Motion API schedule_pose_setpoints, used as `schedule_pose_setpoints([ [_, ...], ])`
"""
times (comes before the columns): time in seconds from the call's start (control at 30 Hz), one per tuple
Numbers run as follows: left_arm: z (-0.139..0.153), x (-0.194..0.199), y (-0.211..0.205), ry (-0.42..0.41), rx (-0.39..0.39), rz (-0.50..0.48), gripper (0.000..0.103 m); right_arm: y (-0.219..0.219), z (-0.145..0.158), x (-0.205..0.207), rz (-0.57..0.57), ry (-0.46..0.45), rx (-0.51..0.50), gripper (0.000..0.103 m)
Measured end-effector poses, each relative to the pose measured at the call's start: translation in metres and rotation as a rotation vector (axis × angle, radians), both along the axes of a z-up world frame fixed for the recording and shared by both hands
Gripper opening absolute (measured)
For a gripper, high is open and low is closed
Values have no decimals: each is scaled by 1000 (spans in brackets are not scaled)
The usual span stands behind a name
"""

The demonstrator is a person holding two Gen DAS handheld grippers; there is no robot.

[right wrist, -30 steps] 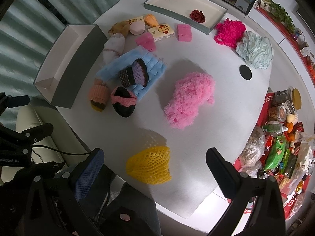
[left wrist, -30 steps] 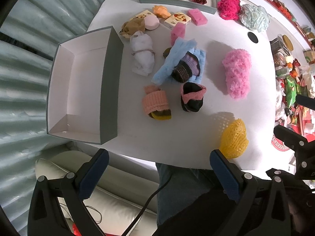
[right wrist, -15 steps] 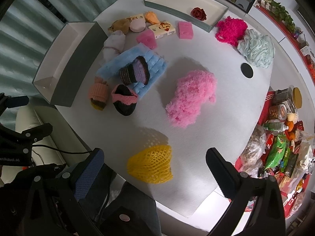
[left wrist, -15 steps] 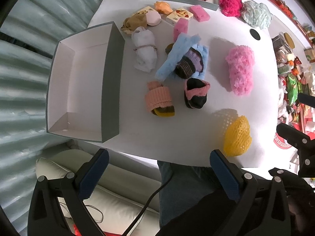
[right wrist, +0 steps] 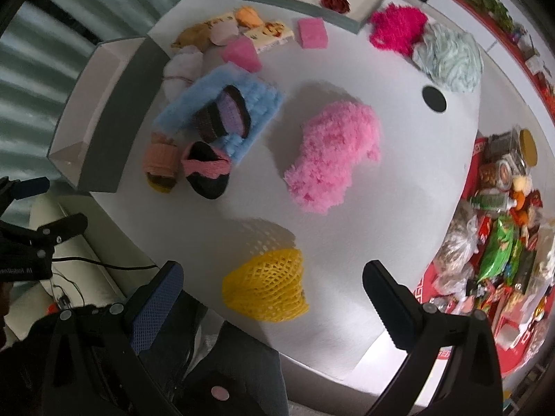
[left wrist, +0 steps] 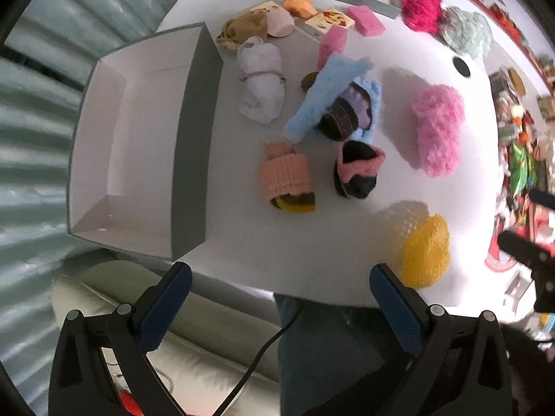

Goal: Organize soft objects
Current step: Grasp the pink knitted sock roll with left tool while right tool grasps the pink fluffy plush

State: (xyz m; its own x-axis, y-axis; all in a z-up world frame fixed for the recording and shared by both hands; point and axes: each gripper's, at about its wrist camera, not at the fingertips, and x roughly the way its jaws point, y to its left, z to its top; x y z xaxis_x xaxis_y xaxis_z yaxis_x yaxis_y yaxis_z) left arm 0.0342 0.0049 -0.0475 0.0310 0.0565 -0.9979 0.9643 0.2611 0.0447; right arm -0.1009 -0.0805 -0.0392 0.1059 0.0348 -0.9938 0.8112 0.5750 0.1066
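Box (left wrist: 194,159) left of socks (left wrist: 288,182), mesh sleeve (right wrist: 267,289) nearest — flower (right wrist: 335,1) in far tray (right wrist: 305,0)

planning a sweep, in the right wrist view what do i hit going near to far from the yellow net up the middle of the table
yellow foam net → fluffy pink cloth → pink sponge → tray with the red rose

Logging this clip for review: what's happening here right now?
A person holds two grippers above a white table strewn with soft items. The left gripper and right gripper are both open and empty, touching nothing. The yellow mesh sleeve lies nearest the right gripper. The grey box holds nothing; the far tray holds only a red rose.
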Motion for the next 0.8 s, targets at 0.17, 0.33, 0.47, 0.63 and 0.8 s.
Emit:
schedule_pose_setpoints([
  [0.17,-30,9,-7,25,17,62,103,-5,-20,-5,-34,24,31,103],
  [0.33,-61,13,-11,9,11,100,103,-12,-39,-5,-79,20,28,103],
  [0.47,-83,21,-18,-28,-15,144,103,-24,-57,-3,-114,11,28,103],
  [0.63,-106,31,-26,-54,-46,189,103,-48,-77,0,-181,-9,30,103],
  [0.8,-129,27,-31,-55,-31,203,103,-72,-96,5,-240,-16,23,103],
])
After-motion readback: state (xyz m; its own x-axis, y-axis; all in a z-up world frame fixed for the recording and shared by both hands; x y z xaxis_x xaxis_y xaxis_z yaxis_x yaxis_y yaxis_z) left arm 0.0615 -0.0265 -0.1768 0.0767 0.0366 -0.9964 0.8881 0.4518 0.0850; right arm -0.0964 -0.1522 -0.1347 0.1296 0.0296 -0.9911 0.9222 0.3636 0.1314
